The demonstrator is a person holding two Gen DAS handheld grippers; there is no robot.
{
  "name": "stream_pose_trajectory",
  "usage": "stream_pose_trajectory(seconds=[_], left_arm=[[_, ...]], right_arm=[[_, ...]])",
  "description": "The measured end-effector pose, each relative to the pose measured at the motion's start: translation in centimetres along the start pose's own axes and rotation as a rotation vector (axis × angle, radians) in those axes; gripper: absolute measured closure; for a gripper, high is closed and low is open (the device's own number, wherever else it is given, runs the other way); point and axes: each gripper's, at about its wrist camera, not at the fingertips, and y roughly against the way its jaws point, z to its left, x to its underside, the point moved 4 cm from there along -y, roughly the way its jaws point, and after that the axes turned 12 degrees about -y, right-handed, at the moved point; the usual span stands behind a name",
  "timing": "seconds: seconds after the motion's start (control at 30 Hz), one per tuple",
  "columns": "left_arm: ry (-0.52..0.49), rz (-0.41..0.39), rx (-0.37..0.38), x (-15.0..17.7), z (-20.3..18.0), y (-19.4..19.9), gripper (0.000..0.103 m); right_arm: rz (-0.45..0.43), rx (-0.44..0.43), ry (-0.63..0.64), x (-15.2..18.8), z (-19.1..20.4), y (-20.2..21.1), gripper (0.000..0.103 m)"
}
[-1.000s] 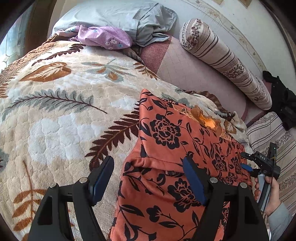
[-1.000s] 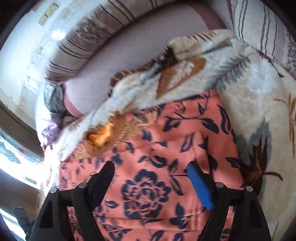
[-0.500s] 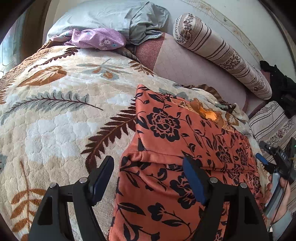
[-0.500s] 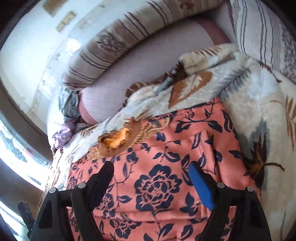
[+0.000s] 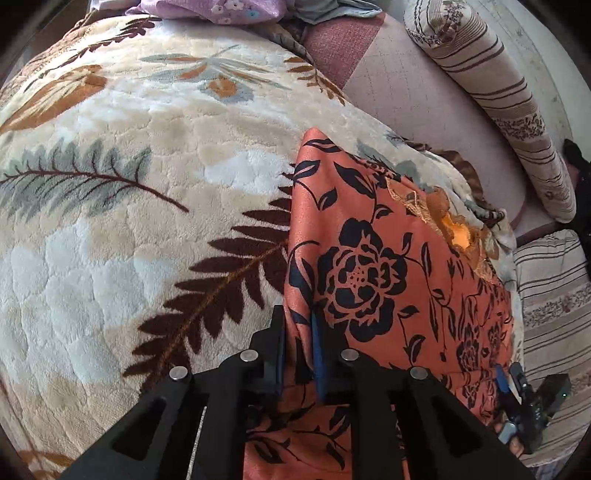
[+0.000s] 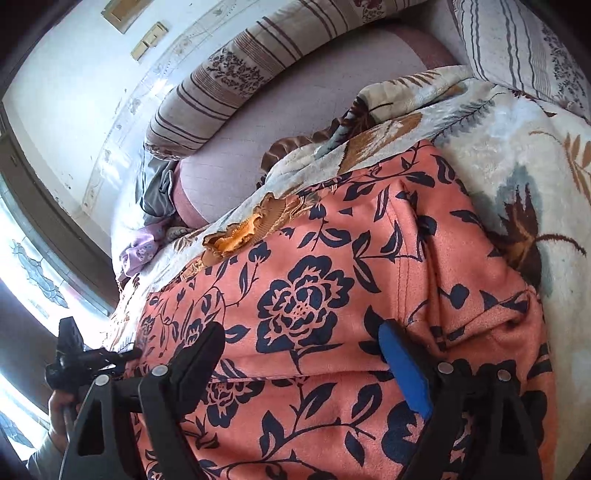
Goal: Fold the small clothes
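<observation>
Left wrist view
Surface: your garment [image 5: 376, 280], orange with black flowers, lies on a plush leaf-print blanket [image 5: 122, 206] over the bed.
Room: a striped bolster [image 5: 491, 88] runs along the pale wall beyond a pink sheet [image 5: 410, 99]; a lilac cloth [image 5: 221, 9] sits at the far end.
Left gripper [image 5: 298, 325]: your jaws have just been closing and now pinch the garment's left edge, a ridge of cloth pressed between the pads.
Edges: bare blanket spreads wide to the left of that edge; your right gripper [image 5: 517, 391] shows at the garment's other side.
Writing: none readable.

Right wrist view
Surface: the garment [image 6: 332, 295] fills the foreground, its frilled neckline [image 6: 240, 232] toward the sheet [image 6: 295, 122].
Right gripper [image 6: 299, 354]: your jaws stand wide over the cloth and grip nothing.
Room: the bolster [image 6: 236, 77] lies against the wall, with a window [image 6: 33, 266] at left and a striped pillow [image 6: 517, 48] at upper right.
Edges: blanket [image 6: 517, 177] lies open to the right; your left gripper [image 6: 122, 356] meets the cloth at far left.
Writing: none readable.
</observation>
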Motion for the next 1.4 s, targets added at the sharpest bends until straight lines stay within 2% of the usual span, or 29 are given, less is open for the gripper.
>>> stream_pose_trajectory(seconds=[0.03,0.13,0.2,0.23,0.27,0.3,0.33,0.4,0.43,0.47,0.5,0.53,0.63,0.7,0.77,0.87,1.0,1.13,1.2,1.3,1.33,1.4], left_arm=[[-0.007,0.012,-0.013,-0.2,0.0,0.2,0.091],[-0.172,0.0,-0.159,-0.8,-2.0,1.2,0.092],[-0.219,-0.01,-0.146,-1.2,-3.4,1.9,0.092],[-0.213,-0.036,-0.131,-1.6,-3.7,2.2,0.081],[-0.198,-0.07,-0.108,-2.2,-3.9,2.4,0.057],[-0.176,-0.104,-0.088,-2.9,-3.9,2.5,0.046],[-0.144,-0.136,-0.077,-3.7,-3.6,2.4,0.039],[-0.099,-0.134,-0.04,-5.2,-3.1,0.9,0.041],[-0.105,-0.103,-0.055,-5.9,-2.8,-0.5,0.061],[-0.112,-0.048,-0.127,-6.9,-1.9,-2.2,0.09],[-0.094,-0.021,-0.171,-6.8,-1.0,-3.3,0.09],[-0.074,-0.065,-0.172,-7.1,-0.6,-3.1,0.087],[-0.041,-0.104,-0.173,-7.1,-0.4,-1.8,0.084],[-0.037,-0.137,-0.191,-6.3,-0.4,-0.3,0.074],[-0.054,-0.147,-0.174,-4.9,-0.7,1.1,0.055],[-0.084,-0.165,-0.17,-1.3,-1.3,3.9,0.039],[-0.117,-0.14,-0.149,4.9,-1.8,7.6,0.038],[-0.086,-0.118,-0.149,11.4,-1.6,10.7,0.032],[-0.061,-0.095,-0.127,14.2,-1.4,11.5,0.031],[-0.048,-0.037,-0.101,18.1,-1.2,12.1,0.031],[-0.034,-0.029,-0.095,19.1,-1.0,12.3,0.031],[-0.043,-0.039,-0.081,20.7,-1.1,13.2,0.031]], right_arm=[[0.0,-0.005,-0.003,0.0,-0.1,-0.2,0.015],[0.0,-0.006,-0.005,0.0,-0.1,-0.3,0.015],[-0.002,-0.008,-0.006,0.0,-0.2,-0.2,0.015],[-0.003,-0.012,-0.008,0.0,-0.2,-0.1,0.015],[-0.004,-0.015,-0.01,0.0,-0.3,0.0,0.015],[-0.006,-0.015,-0.011,0.0,-0.2,0.0,0.014],[-0.006,-0.014,-0.01,0.0,-0.2,0.0,0.014],[-0.005,-0.014,-0.006,0.0,-0.2,-0.1,0.014],[-0.005,-0.016,-0.008,0.0,-0.2,0.0,0.014],[-0.005,-0.017,-0.009,0.0,-0.2,0.0,0.014],[-0.004,-0.018,-0.008,0.0,-0.2,0.0,0.014],[-0.004,-0.018,-0.008,0.0,-0.2,0.0,0.014],[-0.005,-0.019,-0.008,0.0,-0.2,0.0,0.014],[-0.005,-0.018,-0.006,0.0,-0.2,0.0,0.014],[-0.005,-0.017,-0.003,0.0,-0.1,0.0,0.013],[-0.005,-0.025,-0.009,0.0,-0.1,0.0,0.013],[-0.004,-0.029,-0.012,0.0,-0.2,0.0,0.013],[0.006,-0.031,-0.02,-0.1,-0.3,0.1,0.013],[0.063,-0.011,-0.016,-0.3,-0.1,0.1,0.013],[0.243,0.088,-0.002,0.6,0.5,1.0,0.013],[0.308,0.104,-0.005,1.2,0.4,1.7,0.013],[0.369,0.137,0.022,2.3,0.0,4.3,0.013]])
